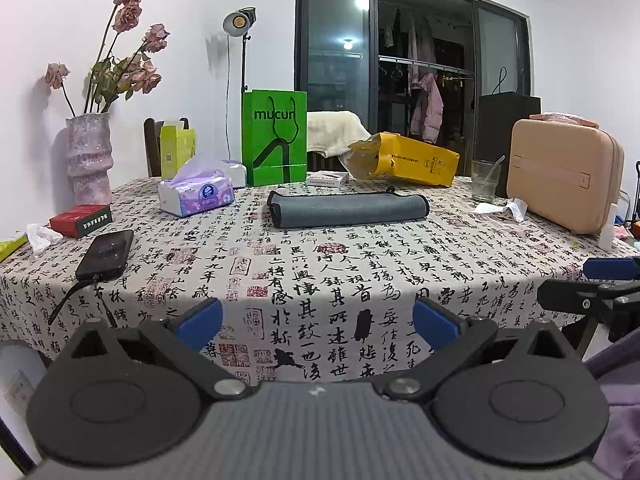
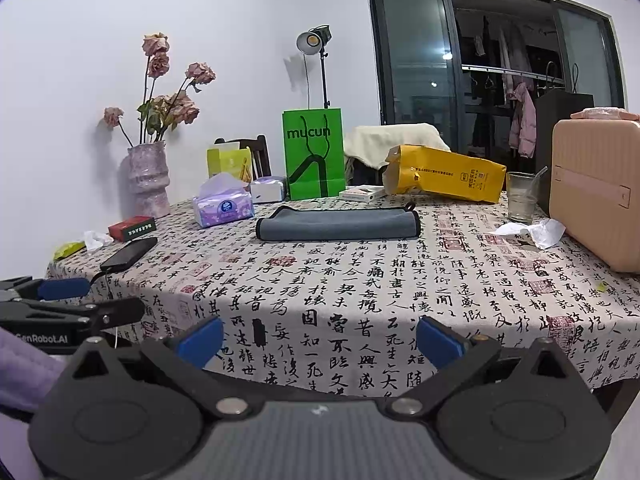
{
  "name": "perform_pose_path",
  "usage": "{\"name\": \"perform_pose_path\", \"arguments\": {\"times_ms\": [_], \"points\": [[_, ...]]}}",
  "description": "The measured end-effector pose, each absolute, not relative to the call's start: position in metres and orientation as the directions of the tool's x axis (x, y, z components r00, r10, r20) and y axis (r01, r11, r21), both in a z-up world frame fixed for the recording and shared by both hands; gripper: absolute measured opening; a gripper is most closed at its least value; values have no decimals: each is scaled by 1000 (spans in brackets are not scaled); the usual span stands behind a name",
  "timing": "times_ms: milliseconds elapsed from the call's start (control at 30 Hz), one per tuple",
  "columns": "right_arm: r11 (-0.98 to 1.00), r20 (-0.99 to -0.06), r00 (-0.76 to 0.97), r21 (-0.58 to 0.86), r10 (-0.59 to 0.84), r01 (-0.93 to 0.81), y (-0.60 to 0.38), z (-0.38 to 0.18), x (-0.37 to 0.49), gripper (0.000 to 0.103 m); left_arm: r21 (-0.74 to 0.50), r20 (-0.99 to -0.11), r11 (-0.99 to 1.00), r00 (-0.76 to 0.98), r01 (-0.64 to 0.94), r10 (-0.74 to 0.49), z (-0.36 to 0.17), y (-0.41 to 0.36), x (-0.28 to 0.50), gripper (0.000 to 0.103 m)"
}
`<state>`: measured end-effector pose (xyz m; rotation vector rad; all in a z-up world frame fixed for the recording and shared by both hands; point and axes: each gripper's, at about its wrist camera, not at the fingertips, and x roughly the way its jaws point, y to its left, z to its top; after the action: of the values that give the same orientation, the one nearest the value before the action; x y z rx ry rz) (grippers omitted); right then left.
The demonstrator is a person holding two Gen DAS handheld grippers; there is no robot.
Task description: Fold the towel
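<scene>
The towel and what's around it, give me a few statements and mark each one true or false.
1. The gray towel lies folded on the table. True.
2. The left gripper is shut on the towel. False: it is open and well short of the towel, near the table edge.
3. A green bag stands upright behind the towel. True.
4. The right gripper is open and holds nothing. True.
5. The phone lies on top of the towel. False: it lies apart, to the towel's left.
6. The yellow bag stands upright. False: it lies on its side.
</scene>
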<state>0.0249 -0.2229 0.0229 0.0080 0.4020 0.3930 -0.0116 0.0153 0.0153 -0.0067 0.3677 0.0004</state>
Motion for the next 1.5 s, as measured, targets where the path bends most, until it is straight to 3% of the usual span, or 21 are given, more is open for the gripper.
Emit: {"name": "perform_pose_path", "arguments": {"times_ms": [1500], "points": [[924,-381,844,89,377,-372,-224,22,27,103,1,-348,1000,937,-7,7,19,16,-12,103]]}}
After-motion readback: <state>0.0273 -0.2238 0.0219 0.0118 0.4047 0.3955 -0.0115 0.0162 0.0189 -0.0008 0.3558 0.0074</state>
